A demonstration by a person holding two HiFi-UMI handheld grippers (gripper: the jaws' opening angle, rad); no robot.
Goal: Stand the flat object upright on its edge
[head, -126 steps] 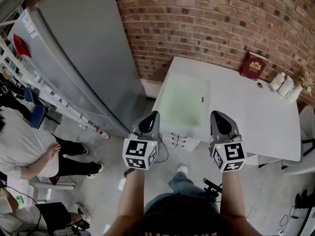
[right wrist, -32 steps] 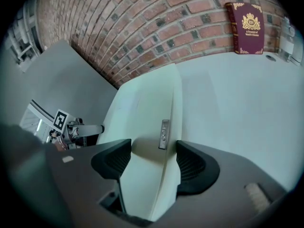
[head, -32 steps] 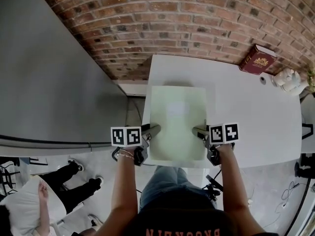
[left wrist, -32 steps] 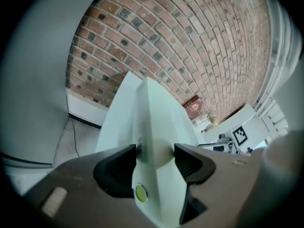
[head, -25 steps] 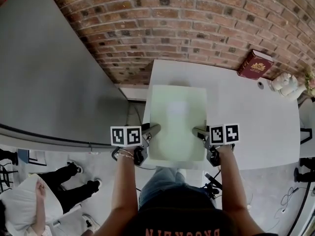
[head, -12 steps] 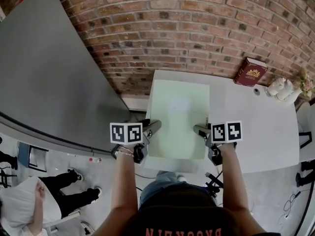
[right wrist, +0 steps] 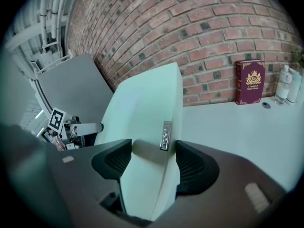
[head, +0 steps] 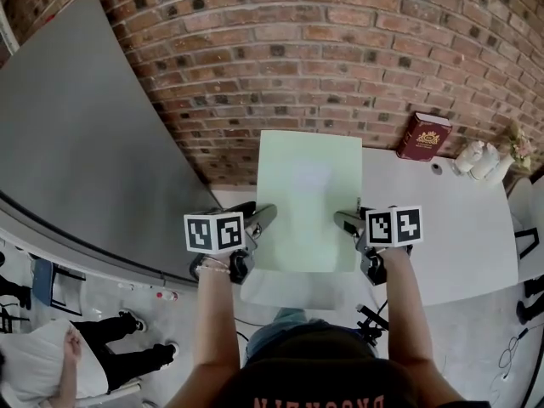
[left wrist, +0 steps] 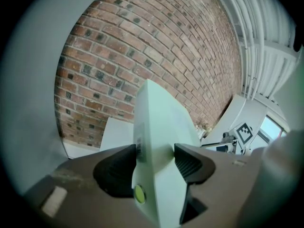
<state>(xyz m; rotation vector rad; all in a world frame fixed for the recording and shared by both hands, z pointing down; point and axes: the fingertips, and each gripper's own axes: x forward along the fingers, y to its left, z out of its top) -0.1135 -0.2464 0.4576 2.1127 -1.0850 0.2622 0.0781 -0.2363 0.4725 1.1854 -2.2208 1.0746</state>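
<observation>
At frame centre, the left gripper (head: 257, 221) and the right gripper (head: 345, 222) each clamp one side edge of the pale green flat case (head: 308, 195). The case tilts up over the white table (head: 450, 228).

The pale green flat board (head: 308, 198) hides the left part of the white desk (head: 455, 228) in the head view. Gold print on the dark red book (head: 423, 136) and the board's small silver label (right wrist: 165, 136) are too small to read. A person (head: 51, 372) at lower left is cut off by the edge.
</observation>
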